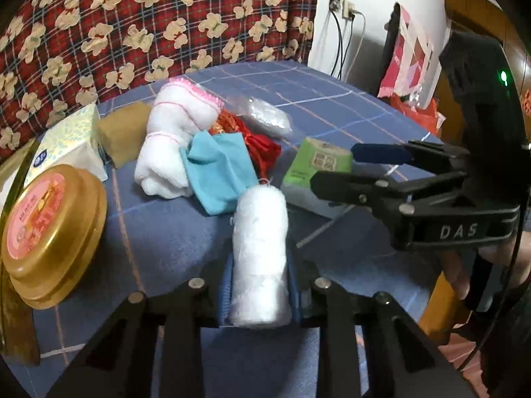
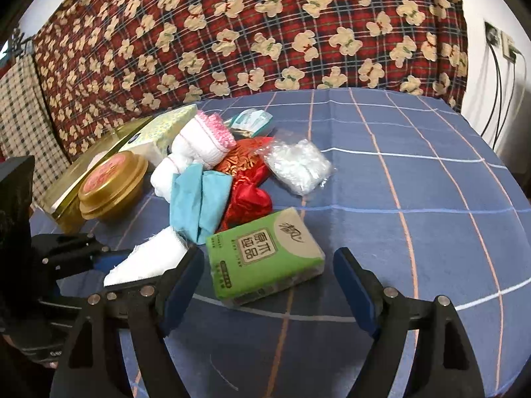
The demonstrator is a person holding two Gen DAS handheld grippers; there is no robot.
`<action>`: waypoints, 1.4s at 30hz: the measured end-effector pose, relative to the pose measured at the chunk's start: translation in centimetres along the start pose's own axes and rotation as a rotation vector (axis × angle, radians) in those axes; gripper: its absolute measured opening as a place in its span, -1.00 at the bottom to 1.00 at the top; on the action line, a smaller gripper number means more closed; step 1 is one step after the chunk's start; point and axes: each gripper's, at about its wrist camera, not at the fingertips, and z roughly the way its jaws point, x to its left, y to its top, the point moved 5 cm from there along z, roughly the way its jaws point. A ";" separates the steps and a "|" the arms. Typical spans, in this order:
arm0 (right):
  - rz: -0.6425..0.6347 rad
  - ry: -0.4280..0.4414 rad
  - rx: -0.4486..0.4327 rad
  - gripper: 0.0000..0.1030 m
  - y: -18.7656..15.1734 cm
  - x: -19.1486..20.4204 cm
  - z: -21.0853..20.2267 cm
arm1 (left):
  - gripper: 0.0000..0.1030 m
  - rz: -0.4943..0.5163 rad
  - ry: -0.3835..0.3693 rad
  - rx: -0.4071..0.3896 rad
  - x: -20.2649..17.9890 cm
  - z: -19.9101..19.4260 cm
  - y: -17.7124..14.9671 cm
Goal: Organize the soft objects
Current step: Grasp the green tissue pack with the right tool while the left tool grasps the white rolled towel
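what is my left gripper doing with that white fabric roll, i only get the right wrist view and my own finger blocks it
Observer: The left gripper is shut on the white fabric roll; both blue pads press on its sides.
Operator: ok, anything hidden from me at the back
Observer: Yes, a tan soft block sits between the white rolled towel with pink trim and the pale floral tissue box.

Left claw clamped; right claw agape (tilted down).
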 end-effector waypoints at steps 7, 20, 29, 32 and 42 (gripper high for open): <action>-0.047 -0.004 0.034 0.59 0.7 0.8 0.8 | -0.49 -0.021 -0.011 -0.046 1.0 -1.0 0.8; -0.093 -0.030 0.121 0.59 0.6 1.6 3.1 | -0.49 -0.030 0.004 -0.046 2.5 0.1 1.9; -0.060 -0.018 0.074 0.43 1.5 1.0 2.7 | -0.49 -0.034 -0.010 -0.066 3.0 0.3 3.4; -0.010 -0.023 0.032 0.43 2.4 0.4 2.3 | -0.49 -0.029 -0.018 -0.075 2.8 0.3 3.9; 0.076 -0.091 -0.049 0.43 4.8 -1.0 2.8 | -0.49 -0.013 0.029 -0.133 3.5 0.6 5.8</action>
